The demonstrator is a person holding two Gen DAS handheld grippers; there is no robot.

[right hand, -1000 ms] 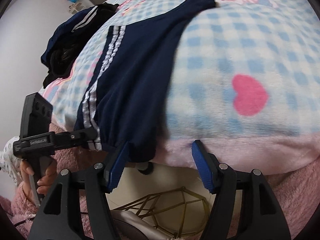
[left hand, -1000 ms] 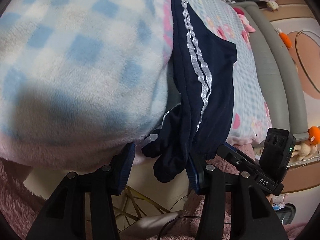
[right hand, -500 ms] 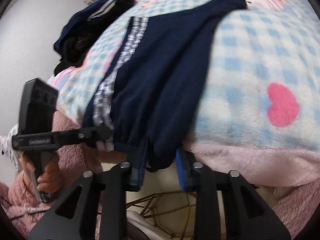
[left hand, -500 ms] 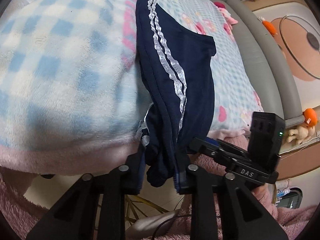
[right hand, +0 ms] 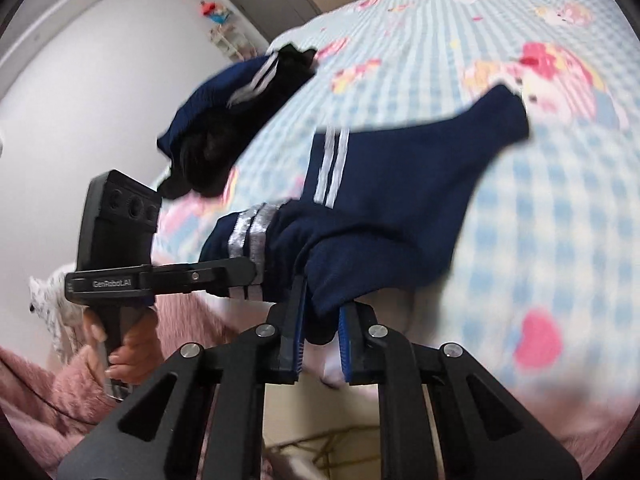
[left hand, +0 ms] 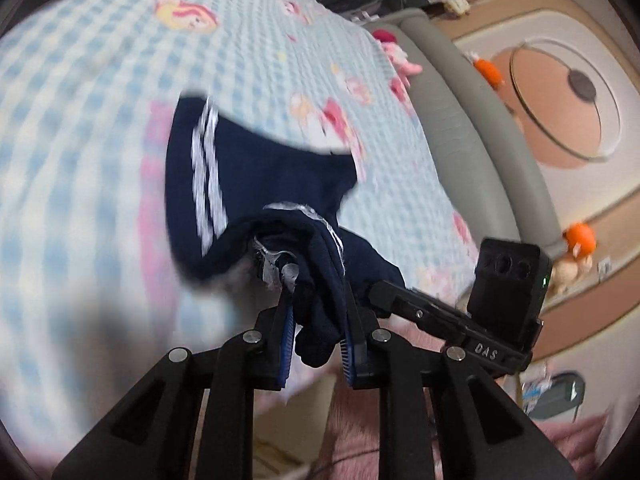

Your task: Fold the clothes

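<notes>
A second ago both grippers were open at the edge of the bed, with the end of the navy trousers [left hand: 256, 176] hanging between them. Now the left gripper [left hand: 316, 332] has closed on the cloth, and the right gripper [right hand: 320, 332] has closed on it too. Both have lifted that end up off the bed edge and over the checked blanket [left hand: 88, 128]. The trousers now bend back over themselves and look much shorter.

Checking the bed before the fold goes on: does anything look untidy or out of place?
Yes: a heap of dark clothes lies bunched near the blanket's far edge, unfolded. The navy shorts are simply mid-fold.
</notes>
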